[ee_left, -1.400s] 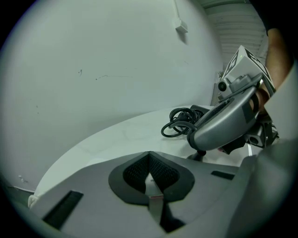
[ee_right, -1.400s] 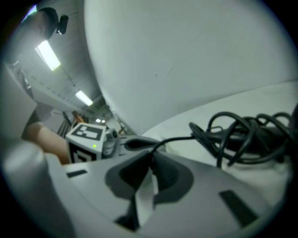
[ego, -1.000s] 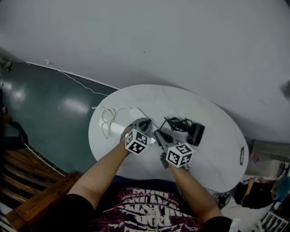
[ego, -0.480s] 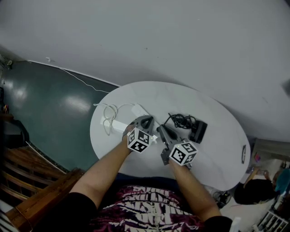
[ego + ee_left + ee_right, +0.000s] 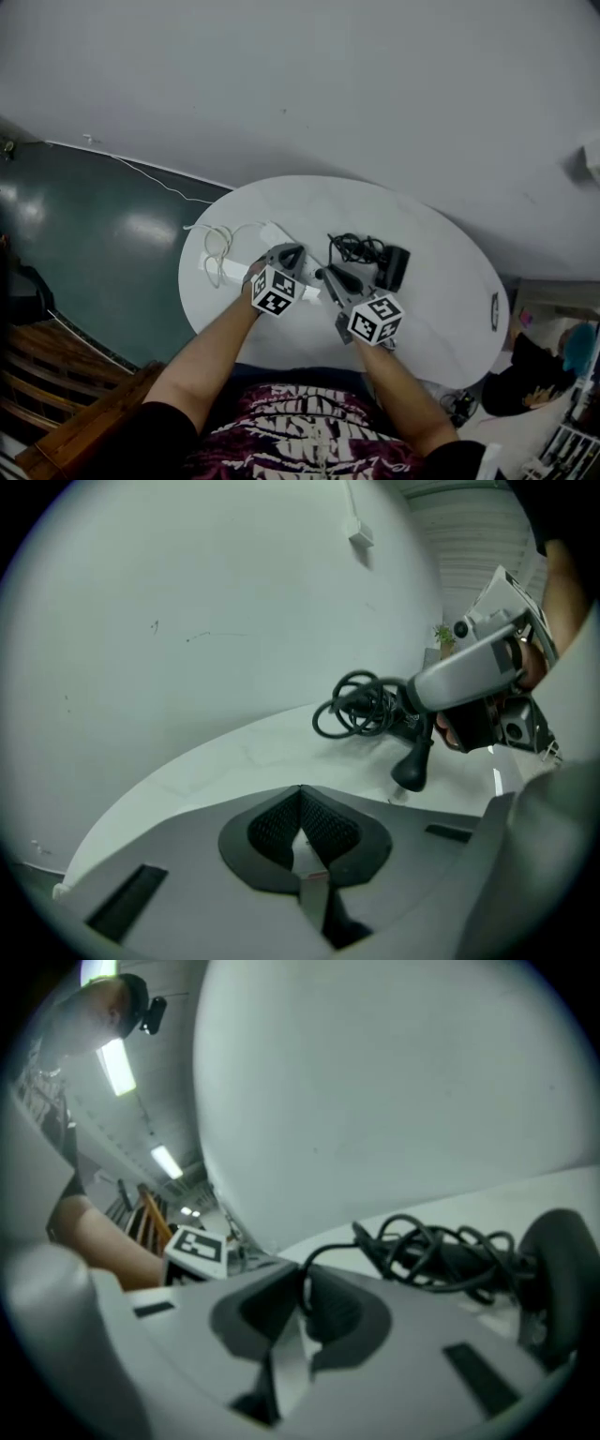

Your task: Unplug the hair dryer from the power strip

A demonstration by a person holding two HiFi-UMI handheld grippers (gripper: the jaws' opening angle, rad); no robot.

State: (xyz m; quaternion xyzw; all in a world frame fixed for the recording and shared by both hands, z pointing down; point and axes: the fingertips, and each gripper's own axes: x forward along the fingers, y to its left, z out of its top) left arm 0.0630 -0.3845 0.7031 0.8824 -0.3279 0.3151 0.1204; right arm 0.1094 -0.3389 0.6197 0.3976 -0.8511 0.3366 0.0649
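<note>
The round white table [image 5: 441, 281] had lots of bare room on its far side and out to the right. Its left edge curved over a dark green floor [image 5: 84, 244]. Its near edge sat right by the person's body. The things were all bunched near the middle of the table.

The left gripper [image 5: 300, 799] had its jaws closed together, and the black pads met at the tips. A thin white bit showed low down between the pads, and I could not tell what it was. The right gripper [image 5: 302, 1283] had its jaws squeezed on the thin black cord [image 5: 332, 1248]. The cord ran up out of the pads to a messy coil. The two grippers were close side by side over the table.

The black hair dryer [image 5: 395, 266] lay on the table just past the right gripper, right beside the coil of cord. In the right gripper view only a dark round part of it showed, cut off at the edge.

The power strip [image 5: 278, 233] was white like the table, so it was hard to make out. The left gripper covered part of it. A white cable [image 5: 217, 248] lay in loops beside it, near the left edge. I could not see the plug, so I could not tell if it sat in the strip.
</note>
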